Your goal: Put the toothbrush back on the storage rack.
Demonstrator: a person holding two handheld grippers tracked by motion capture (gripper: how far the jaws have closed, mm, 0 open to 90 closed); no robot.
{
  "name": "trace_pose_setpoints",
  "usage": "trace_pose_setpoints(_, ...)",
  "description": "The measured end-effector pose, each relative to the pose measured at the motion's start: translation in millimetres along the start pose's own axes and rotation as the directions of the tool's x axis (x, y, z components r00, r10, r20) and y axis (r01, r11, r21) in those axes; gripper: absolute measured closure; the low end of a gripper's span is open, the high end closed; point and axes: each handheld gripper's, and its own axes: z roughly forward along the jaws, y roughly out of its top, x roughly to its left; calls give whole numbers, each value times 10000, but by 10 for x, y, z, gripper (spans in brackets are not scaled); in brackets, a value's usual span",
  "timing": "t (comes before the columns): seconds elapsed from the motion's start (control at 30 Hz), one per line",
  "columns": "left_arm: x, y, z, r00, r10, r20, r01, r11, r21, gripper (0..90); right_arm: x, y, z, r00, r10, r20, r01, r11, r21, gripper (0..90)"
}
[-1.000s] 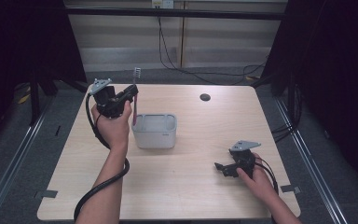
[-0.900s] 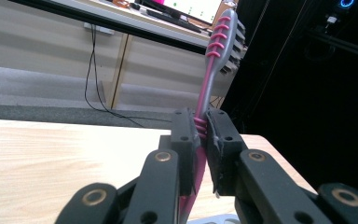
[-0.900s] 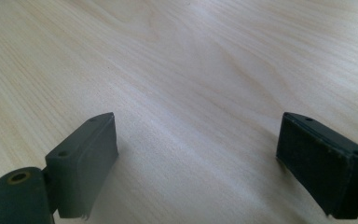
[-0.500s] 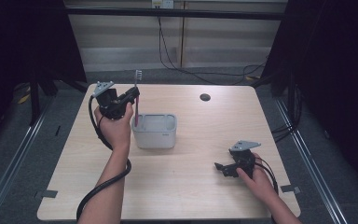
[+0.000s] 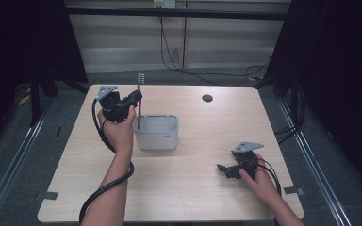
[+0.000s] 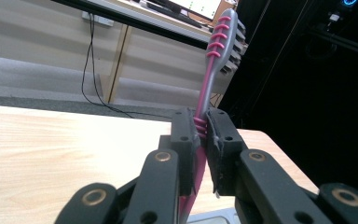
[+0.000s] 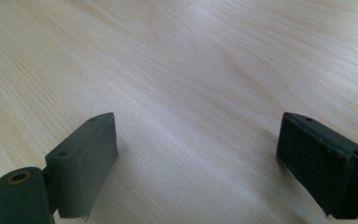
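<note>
- toothbrush [image 6: 208, 77]: pink and grey, upright, bristle head on top, handle end down over the left end of the grey tub [image 5: 156, 133]; can't tell whether the tip touches the tub
- in the high view the toothbrush [image 5: 140, 101] stands just above the tub's left rim, in the far-left part of the counter [image 5: 188, 188]
- left gripper [image 6: 200, 135]: jaws clenched on the toothbrush handle at its ribbed pink section, one pad on each side
- in the high view the left gripper [image 5: 134, 100] is held up by the left hand [image 5: 118, 129], just left of the tub, cable looping down along the forearm
- tub: rectangular, open top, sits left of counter centre, closer to the far edge than the near one
- right gripper [image 7: 196, 154]: jaws released, wide apart, nothing between them, bare wood below
- in the high view the right gripper [image 5: 225, 168] is low over the counter near the near-right corner, jaws pointing left, well apart from the tub
- small dark round disc [image 5: 207, 98] near the far edge, right of centre
</note>
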Motion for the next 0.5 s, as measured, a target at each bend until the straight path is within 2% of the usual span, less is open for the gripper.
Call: trace_pose_setpoints(0.5,35,-79,15,9999,-48,-121,48,10000,50,820,0,0,0,10000,0,0,0,10000,0,117)
